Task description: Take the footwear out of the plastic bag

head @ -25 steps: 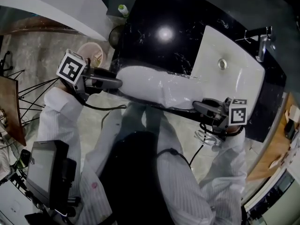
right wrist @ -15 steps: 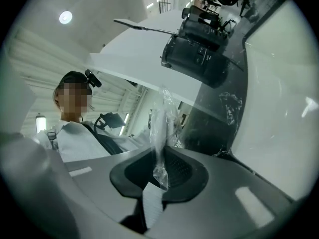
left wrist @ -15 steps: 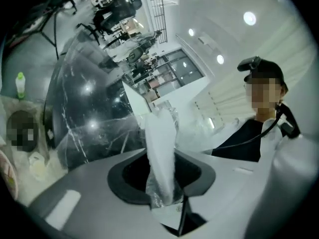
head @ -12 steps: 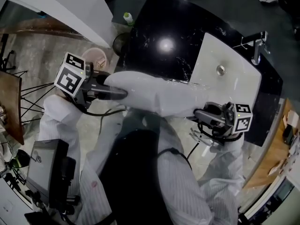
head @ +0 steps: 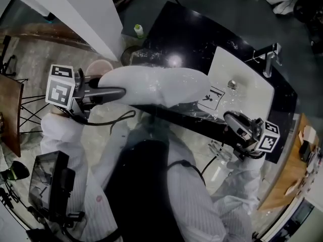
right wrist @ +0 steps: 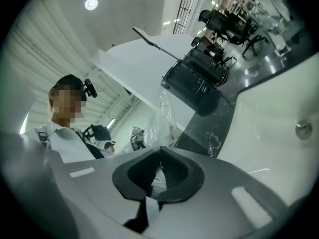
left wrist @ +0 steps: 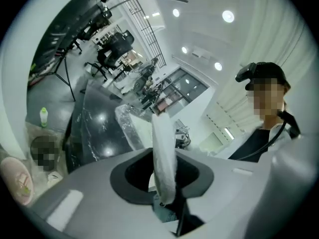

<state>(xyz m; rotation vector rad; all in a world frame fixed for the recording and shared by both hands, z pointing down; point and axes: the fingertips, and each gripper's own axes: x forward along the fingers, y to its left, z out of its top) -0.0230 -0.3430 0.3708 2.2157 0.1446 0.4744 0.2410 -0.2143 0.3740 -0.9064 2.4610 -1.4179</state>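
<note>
The head camera is looking steeply down past the wearer's white shirt onto the glossy black counter and white rectangular basin. Each gripper camera is riding behind its jaws, tilting up at the wearer and round ceiling lights, the left almost against soft white footwear. All three are catching that counter and the crinkled clear plastic bag
</note>
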